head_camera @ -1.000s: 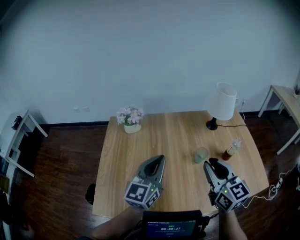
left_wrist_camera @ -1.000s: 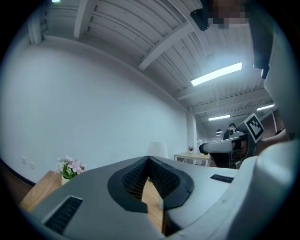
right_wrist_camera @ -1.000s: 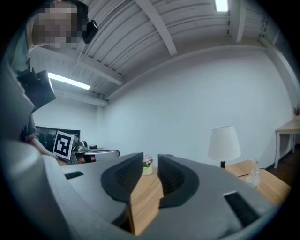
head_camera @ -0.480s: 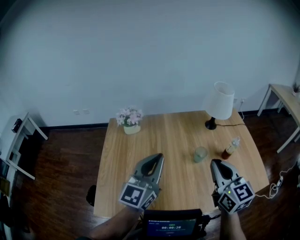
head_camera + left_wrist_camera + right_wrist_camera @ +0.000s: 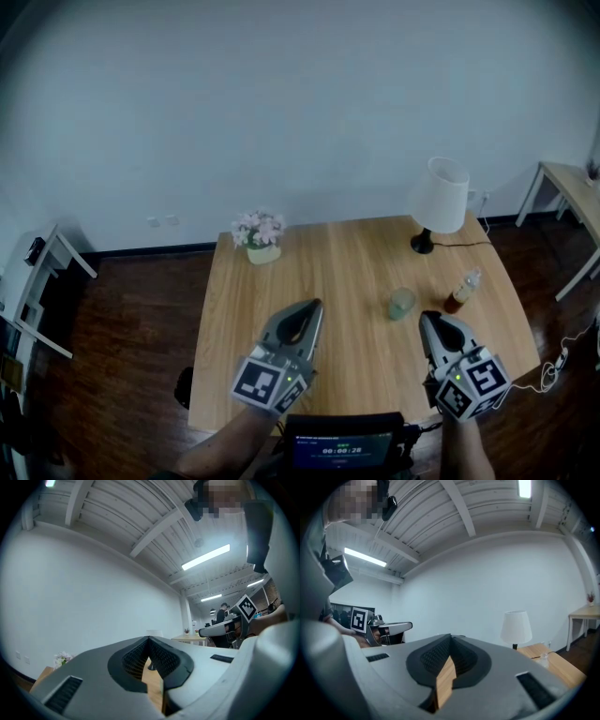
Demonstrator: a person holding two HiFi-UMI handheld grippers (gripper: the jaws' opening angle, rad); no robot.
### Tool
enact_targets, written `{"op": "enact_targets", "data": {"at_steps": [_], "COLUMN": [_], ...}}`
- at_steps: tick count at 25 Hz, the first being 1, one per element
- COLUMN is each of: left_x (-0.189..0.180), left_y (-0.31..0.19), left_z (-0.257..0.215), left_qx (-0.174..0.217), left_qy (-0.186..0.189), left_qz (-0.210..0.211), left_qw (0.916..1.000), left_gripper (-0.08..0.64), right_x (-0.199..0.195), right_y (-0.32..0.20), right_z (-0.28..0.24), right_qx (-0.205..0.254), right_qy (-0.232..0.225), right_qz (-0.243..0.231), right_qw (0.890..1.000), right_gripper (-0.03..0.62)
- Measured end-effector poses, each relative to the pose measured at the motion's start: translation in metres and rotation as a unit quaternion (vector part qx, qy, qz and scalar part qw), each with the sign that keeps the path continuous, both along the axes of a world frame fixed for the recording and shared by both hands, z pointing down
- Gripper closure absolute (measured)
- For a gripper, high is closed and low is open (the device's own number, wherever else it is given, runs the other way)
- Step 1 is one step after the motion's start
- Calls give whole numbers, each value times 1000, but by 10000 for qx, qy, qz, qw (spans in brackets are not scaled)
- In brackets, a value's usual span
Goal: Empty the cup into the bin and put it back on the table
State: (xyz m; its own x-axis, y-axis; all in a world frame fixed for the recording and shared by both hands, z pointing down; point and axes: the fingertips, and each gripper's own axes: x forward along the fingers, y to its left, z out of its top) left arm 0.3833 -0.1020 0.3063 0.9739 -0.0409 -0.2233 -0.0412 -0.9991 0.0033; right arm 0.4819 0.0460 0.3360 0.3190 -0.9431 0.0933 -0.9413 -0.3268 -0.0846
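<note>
The pale green cup (image 5: 401,305) stands upright on the wooden table (image 5: 337,262), right of the middle. My right gripper (image 5: 430,320) hovers just to the near right of the cup, apart from it, its jaws shut with nothing between them. My left gripper (image 5: 310,307) is held over the table's near middle, well left of the cup, also shut and empty. In the right gripper view (image 5: 450,637) the cup is hidden behind the closed jaws. The left gripper view (image 5: 149,639) shows the tips meeting. No bin is clearly in view.
A small bottle (image 5: 461,292) stands right of the cup, a white lamp (image 5: 441,202) at the back right, a flower pot (image 5: 260,236) at the back left. A dark round object (image 5: 181,387) sits on the floor by the table's near left corner. A side table (image 5: 572,192) stands far right.
The right gripper's jaws, slightly apart a second ago, have come together, and it has drawn back a little from the cup. The left gripper has risen slightly.
</note>
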Motion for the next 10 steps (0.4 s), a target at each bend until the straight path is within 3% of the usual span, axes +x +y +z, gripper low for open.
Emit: {"op": "enact_targets", "data": {"at_steps": [10], "left_x": [3], "left_y": [0], "left_z": [6], "left_qx": [69], "left_qy": [-102], "left_qz": [40], "left_qw": [9999], "left_gripper": [568], "right_x": [5], "right_y": [-2], "right_z": [5], "right_qx": [-54], "right_qy": [-34], "right_qz": [-3], "right_qw": [10000], "right_gripper": [592]}}
